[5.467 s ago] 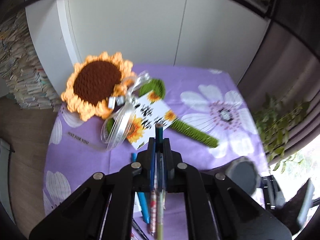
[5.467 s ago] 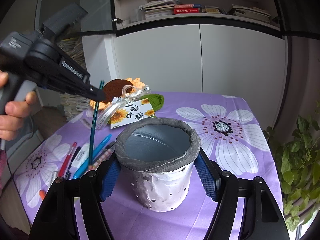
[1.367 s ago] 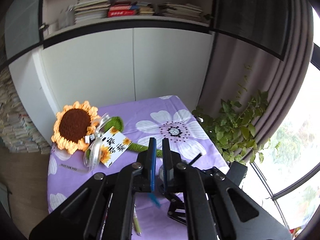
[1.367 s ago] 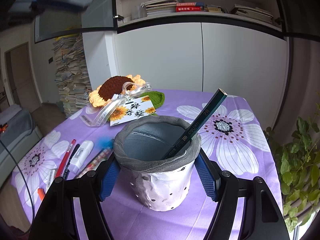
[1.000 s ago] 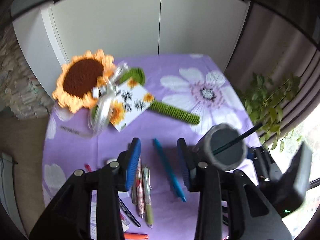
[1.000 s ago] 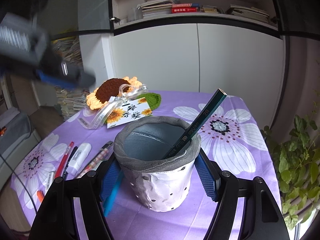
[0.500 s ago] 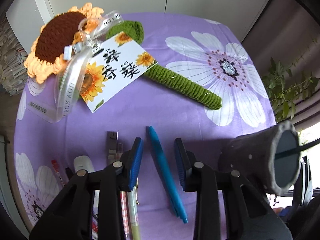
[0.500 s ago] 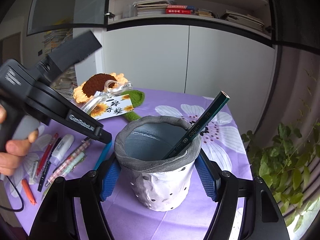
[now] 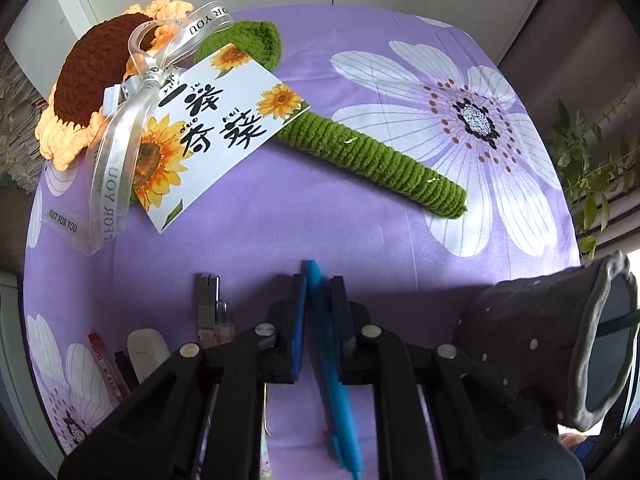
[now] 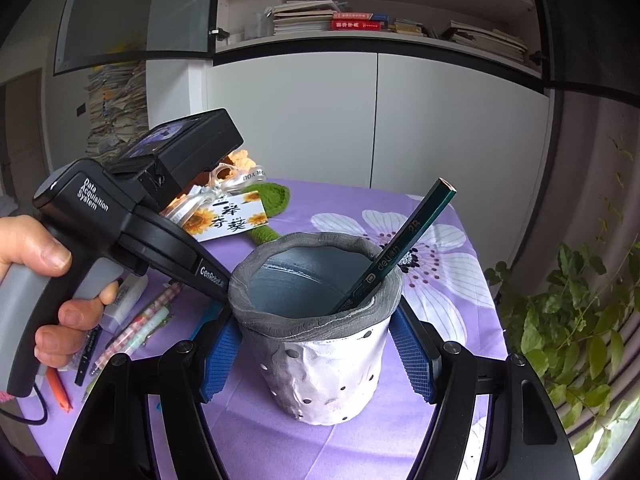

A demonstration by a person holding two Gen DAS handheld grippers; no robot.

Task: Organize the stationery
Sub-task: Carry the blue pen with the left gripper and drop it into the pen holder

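Observation:
My left gripper [image 9: 319, 280] is low over the purple cloth with its jaws closed onto a blue pen [image 9: 333, 376] that lies on the table. My right gripper [image 10: 316, 344] is shut on a grey and white pen cup [image 10: 320, 344], which stands upright. A dark green pencil [image 10: 396, 248] leans in the cup. In the left wrist view the cup [image 9: 556, 344] is at the right. Several other pens and markers [image 10: 136, 328] lie left of the cup. The left gripper's body [image 10: 132, 216] shows in the right wrist view, its tips hidden behind the cup.
A crocheted sunflower [image 9: 100, 80] with green stem [image 9: 372, 156], ribbon and a printed card [image 9: 216, 128] lies at the far side of the table. A white eraser [image 9: 146, 348] and red pen [image 9: 105, 364] lie at left. A potted plant [image 10: 580, 320] stands right of the table.
The left gripper dropped the pencil into the cup, swung back down to the table, and closed its jaws around the blue pen. The right gripper kept holding the cup.

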